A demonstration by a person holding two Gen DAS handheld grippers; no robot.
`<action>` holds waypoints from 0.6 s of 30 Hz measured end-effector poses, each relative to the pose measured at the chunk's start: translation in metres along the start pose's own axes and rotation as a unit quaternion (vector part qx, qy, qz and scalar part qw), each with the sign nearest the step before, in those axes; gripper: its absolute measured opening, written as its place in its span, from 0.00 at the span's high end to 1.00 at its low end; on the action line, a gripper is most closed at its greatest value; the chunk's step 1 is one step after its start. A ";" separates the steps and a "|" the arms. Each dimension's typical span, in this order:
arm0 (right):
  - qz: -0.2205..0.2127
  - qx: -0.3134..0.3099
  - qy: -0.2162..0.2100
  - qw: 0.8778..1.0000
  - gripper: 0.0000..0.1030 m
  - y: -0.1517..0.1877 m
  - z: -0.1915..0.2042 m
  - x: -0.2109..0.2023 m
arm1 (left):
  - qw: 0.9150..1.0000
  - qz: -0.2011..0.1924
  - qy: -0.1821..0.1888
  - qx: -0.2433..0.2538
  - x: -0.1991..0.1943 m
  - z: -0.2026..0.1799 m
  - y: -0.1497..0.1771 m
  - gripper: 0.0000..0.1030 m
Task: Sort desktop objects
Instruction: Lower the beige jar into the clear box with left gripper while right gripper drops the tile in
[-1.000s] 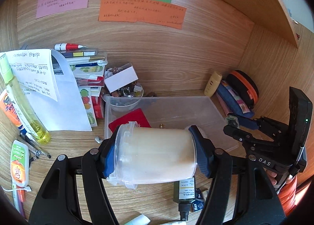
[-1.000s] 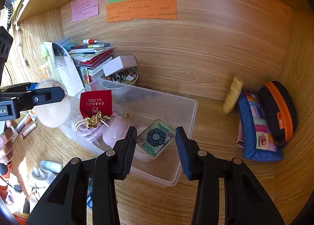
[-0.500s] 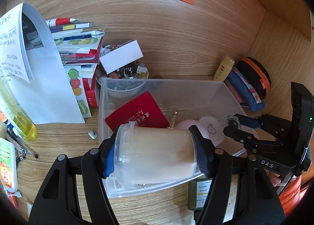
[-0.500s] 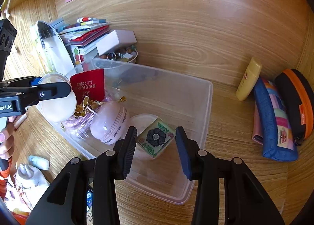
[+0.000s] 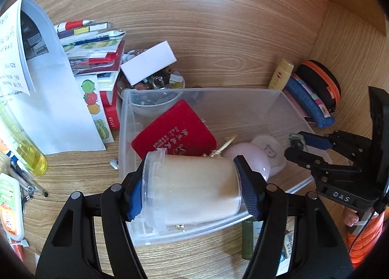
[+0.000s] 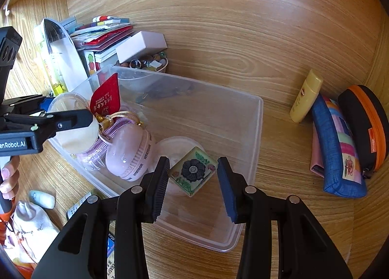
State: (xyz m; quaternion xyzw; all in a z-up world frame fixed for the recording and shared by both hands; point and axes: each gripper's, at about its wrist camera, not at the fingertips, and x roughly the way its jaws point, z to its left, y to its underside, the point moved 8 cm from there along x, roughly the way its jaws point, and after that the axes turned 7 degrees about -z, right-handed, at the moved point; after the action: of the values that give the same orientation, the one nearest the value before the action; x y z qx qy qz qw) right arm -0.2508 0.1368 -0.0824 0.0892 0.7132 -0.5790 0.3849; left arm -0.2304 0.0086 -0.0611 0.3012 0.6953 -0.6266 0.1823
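Wood-grain desk and back wall fill both views, with coloured notes stuck along the top of the frame. At the centre sits a clear plastic bin [image 6: 255,133], already partly filled: a red booklet [image 5: 175,133], a pink brush [image 6: 131,152], a round white lid [image 6: 180,142] and a beaded purse with gold trinkets lie toward its left side in the right-wrist view. At the bottom centre of the left-wrist view, the left gripper [image 5: 192,189] is clamped end to end on a clear jar [image 5: 194,186] of pale powder, held on its side over the near part of the bin. The right gripper [image 6: 193,176] pinches a square floral tile [image 6: 193,170] by 2 corners, low over the bin's right half, at the bottom centre of its own view. So both pieces look about ready to be let go inside. Plenty seems left outside: a yellow tube [image 6: 306,99], a blue pouch [image 6: 338,147] and an orange-trimmed case [image 6: 367,125] at the right edge, plus pens, bottles and a stack of booklets at the left.
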 end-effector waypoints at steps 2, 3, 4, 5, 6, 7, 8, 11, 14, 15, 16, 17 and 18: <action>0.000 -0.002 0.005 1.000 0.64 0.000 0.000 0.001 | 1.000 -0.003 -0.009 0.012 -0.001 -0.002 0.000 0.36; -0.001 -0.003 0.006 1.000 0.64 -0.001 0.001 0.001 | 1.000 -0.004 -0.009 0.017 -0.002 -0.003 0.001 0.36; -0.001 -0.003 0.006 1.000 0.64 -0.001 0.001 0.002 | 1.000 -0.004 -0.010 0.019 -0.003 -0.004 0.001 0.36; -0.001 -0.004 0.007 1.000 0.64 -0.001 0.001 0.001 | 1.000 -0.004 -0.009 0.020 -0.003 -0.004 0.001 0.36; -0.001 -0.006 0.009 1.000 0.64 -0.001 0.001 0.001 | 1.000 -0.004 -0.008 0.020 -0.004 -0.005 0.001 0.36; -0.002 -0.008 0.009 1.000 0.64 -0.001 0.002 0.001 | 1.000 -0.005 -0.007 0.020 -0.005 -0.005 0.000 0.36; -0.002 -0.010 0.011 1.000 0.64 -0.001 0.002 0.001 | 1.000 -0.007 -0.006 0.020 -0.006 -0.005 -0.001 0.36; -0.002 -0.015 0.018 1.000 0.62 -0.002 0.002 0.000 | 0.999 -0.018 -0.011 0.026 -0.012 -0.007 -0.005 0.36; -0.009 -0.020 0.019 1.000 0.44 -0.003 0.003 -0.004 | 0.999 -0.029 -0.008 0.028 -0.021 -0.008 -0.007 0.33; -0.015 -0.024 0.021 0.999 0.42 -0.004 0.004 -0.007 | 0.999 -0.032 -0.008 0.028 -0.024 -0.008 -0.008 0.31; -0.019 -0.028 0.025 0.999 0.41 -0.005 0.006 -0.009 | 0.999 -0.035 -0.010 0.028 -0.026 -0.007 -0.009 0.29; -0.022 -0.033 0.027 0.999 0.41 -0.006 0.007 -0.012 | 0.999 -0.038 -0.014 0.026 -0.029 -0.006 -0.010 0.26; -0.025 -0.037 0.028 0.999 0.41 -0.006 0.009 -0.014 | 0.999 -0.041 -0.017 0.022 -0.031 -0.004 -0.011 0.24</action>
State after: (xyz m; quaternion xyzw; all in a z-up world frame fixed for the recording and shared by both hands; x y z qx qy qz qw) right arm -0.2406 0.1313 -0.0683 0.0730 0.7467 -0.5590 0.3531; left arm -0.2134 0.0067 -0.0327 0.2654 0.6898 -0.6540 0.1617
